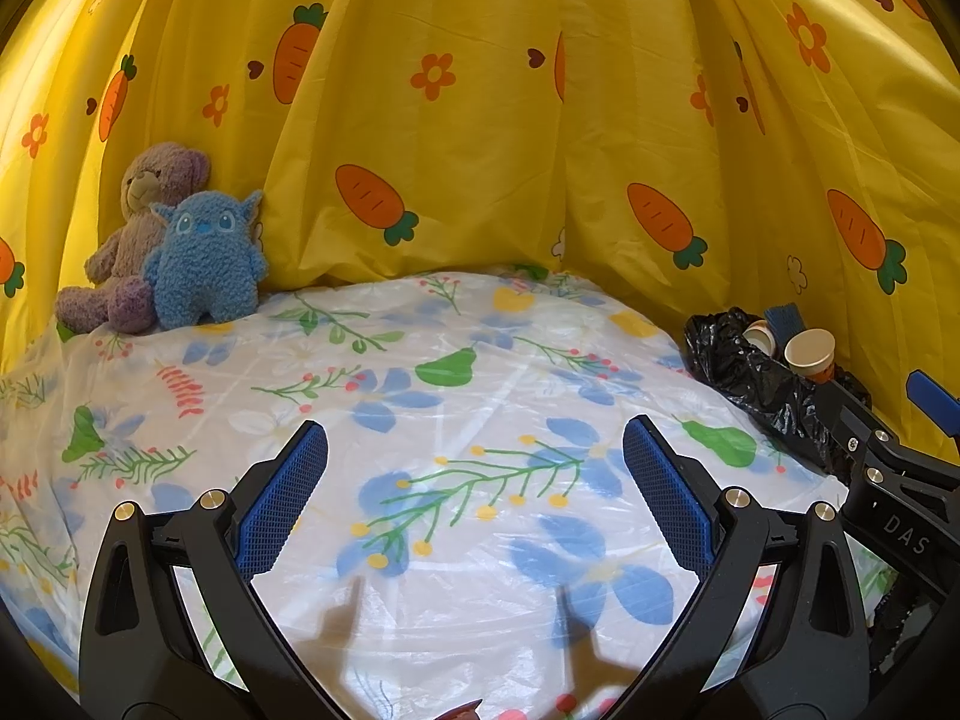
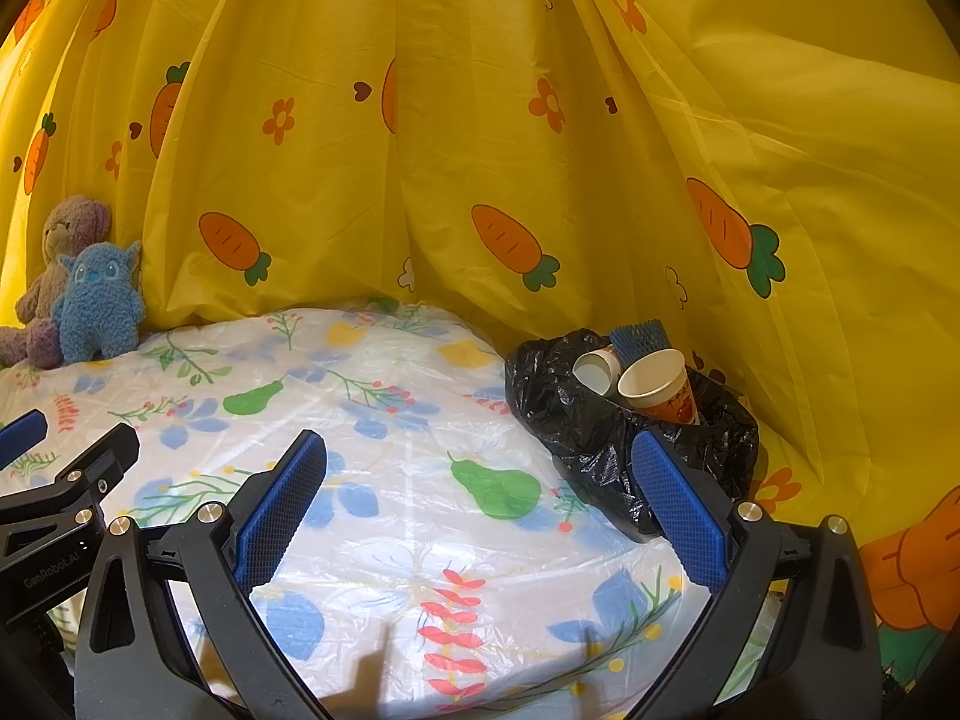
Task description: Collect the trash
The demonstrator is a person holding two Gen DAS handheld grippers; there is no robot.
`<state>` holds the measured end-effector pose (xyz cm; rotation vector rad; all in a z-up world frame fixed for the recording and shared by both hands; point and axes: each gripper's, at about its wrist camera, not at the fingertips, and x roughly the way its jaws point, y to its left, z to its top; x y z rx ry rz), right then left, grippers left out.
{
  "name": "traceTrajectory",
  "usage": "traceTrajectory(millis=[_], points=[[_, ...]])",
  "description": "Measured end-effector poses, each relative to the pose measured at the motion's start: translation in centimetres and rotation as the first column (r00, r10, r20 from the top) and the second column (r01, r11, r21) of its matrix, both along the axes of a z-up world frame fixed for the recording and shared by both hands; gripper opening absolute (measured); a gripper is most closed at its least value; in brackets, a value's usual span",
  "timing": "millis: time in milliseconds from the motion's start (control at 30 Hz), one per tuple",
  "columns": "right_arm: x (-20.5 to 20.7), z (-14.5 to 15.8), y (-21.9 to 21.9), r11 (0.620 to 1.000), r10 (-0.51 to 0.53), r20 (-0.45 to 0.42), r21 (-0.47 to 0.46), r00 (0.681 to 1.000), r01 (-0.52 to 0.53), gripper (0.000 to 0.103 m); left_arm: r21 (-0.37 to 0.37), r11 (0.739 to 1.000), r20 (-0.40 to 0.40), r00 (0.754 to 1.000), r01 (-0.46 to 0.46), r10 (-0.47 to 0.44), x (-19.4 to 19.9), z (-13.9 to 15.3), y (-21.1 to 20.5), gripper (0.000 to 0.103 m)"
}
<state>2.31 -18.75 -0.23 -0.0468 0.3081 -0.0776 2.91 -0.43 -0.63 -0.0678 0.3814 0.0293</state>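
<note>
A black trash bag lies open at the right edge of the table, against the curtain. Two paper cups and a blue foam piece stick out of its mouth. In the left wrist view the same trash bag shows at right with a paper cup in it. My right gripper is open over the tablecloth, its right finger just in front of the bag, holding nothing. My left gripper is open above the middle of the table, holding nothing.
A floral plastic tablecloth covers the table. Two plush toys, a blue plush and a brown bear, sit at the back left. A yellow carrot-print curtain hangs close behind and to the right.
</note>
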Motion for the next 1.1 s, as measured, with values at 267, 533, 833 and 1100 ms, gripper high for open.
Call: traceTrajectory(millis=[267,533,833,1100], points=[[-0.02,-0.02,0.03,1.0,0.001,0.0,0.0,1.0,-0.001,0.098,0.002,1.0,0.0,1.0,-0.001,0.001,-0.01,0.01,-0.03,0.097],[-0.01,-0.01,0.01,1.0,0.0,0.0,0.0,1.0,0.0,0.098,0.002,1.0,-0.001,1.0,0.0,0.0,-0.05,0.02,0.02,0.097],[-0.04,0.02,-0.02,1.0,0.001,0.0,0.002,1.0,-0.001,0.098,0.002,1.0,0.0,1.0,0.0,0.0,-0.07,0.05,-0.07,0.097],[-0.04,-0.08,-0.2,1.0,0.0,0.0,0.004,1.0,0.0,0.098,0.005,1.0,0.001,1.0,0.0,0.0,-0.17,-0.02,-0.23,0.097]])
